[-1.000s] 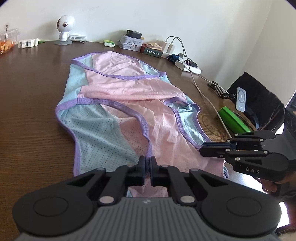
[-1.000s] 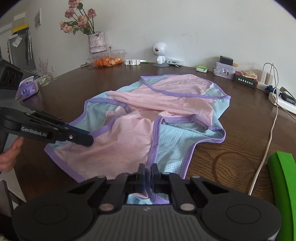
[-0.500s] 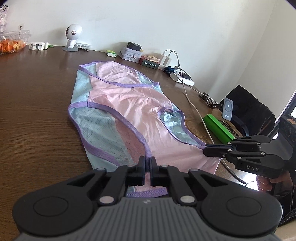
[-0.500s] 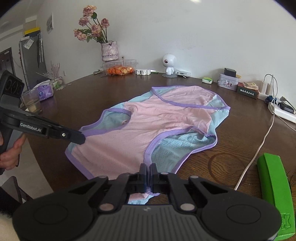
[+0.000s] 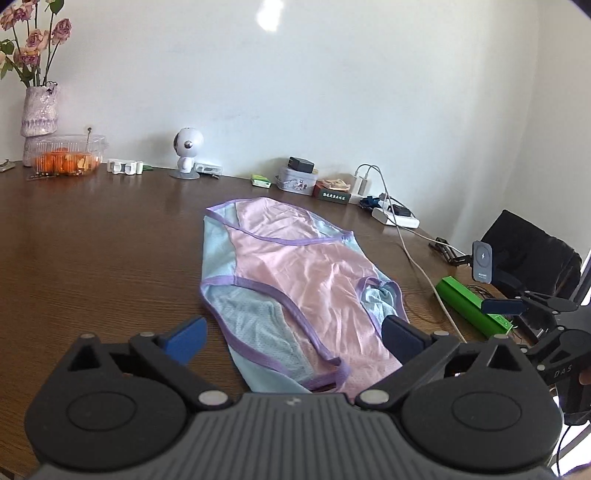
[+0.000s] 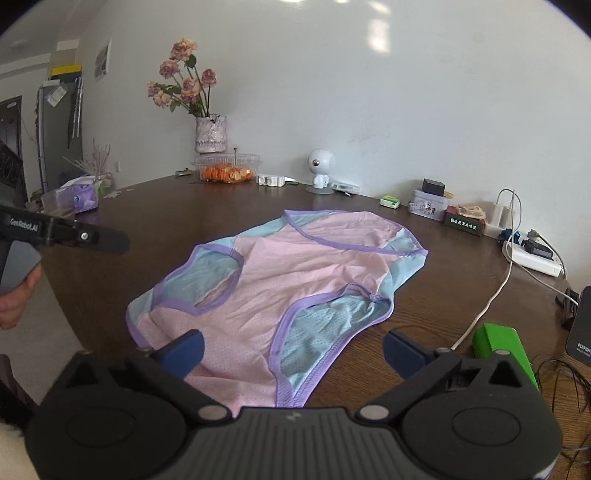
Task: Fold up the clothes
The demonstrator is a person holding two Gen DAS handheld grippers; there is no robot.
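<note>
Both views are bright with soft daylight, strongest at the far right edge of the left wrist view, where the frame blows out white. A pale glare spot sits high on the wall point(image 5: 267, 16) in the left view, and 2 fainter ones show in the right view. The table point(image 6: 177, 206) carries a mild sheen; shadows are soft. Fisheye distortion bows the table edge and darkens the corners. Focus is fairly sharp centrally, softer toward the rims.
</note>
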